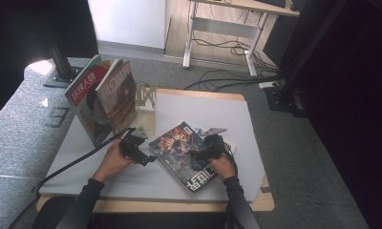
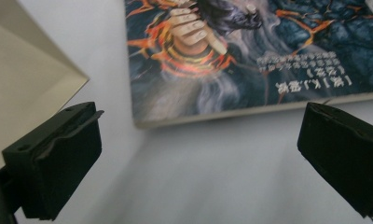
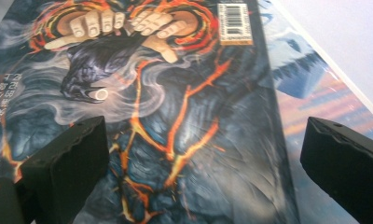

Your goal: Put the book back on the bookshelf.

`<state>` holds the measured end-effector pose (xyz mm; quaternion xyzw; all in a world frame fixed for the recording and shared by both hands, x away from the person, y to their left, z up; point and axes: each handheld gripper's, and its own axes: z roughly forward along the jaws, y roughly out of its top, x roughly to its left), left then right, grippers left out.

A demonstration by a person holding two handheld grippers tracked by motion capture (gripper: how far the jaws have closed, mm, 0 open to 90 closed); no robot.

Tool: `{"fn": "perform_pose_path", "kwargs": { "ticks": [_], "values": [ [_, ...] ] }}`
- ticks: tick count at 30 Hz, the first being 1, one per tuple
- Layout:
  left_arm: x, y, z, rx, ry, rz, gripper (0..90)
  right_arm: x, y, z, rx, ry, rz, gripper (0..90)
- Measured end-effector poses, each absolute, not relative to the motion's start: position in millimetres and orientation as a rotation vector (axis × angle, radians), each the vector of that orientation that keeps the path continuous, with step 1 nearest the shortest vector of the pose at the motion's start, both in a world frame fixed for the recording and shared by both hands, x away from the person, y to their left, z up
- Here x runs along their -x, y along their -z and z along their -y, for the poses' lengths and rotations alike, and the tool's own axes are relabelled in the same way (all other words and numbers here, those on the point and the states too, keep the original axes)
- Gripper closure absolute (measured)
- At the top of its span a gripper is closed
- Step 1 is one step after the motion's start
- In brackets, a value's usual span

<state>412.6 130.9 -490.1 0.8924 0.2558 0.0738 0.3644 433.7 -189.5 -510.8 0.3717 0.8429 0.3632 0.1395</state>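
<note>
Magazine (image 1: pixel 185 155) lies under open right gripper (image 1: pixel 209 149), beside open left gripper (image 1: pixel 143 155)

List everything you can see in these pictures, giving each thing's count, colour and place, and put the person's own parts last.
dark book: one, dark blue with orange, flat on the table, near edge
pale book: one, pale blue and pink, flat under the dark book
upright books: two, red and brown covers, standing at the table's left
bookend: one, pale, right of the upright books
table: one, white top with wooden rim
desk: one, white legs, far behind
left hand-held gripper: one, black, open, left of the dark book
right hand-held gripper: one, black, open, over the dark book
</note>
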Motion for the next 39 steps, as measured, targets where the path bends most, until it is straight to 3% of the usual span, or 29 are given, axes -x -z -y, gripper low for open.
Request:
{"fn": "perform_pose_path", "kwargs": {
  "ticks": [20,39],
  "values": [
    [-437,508,-106,-2.329,-0.222,-0.643,0.1,-399,514,255,-1.167,-1.027,-2.312,0.0],
    [-438,512,-104,-2.312,-0.161,-0.632,2.7,-356,517,299,-1.234,-1.031,-2.236,0.0]
  ]
}}
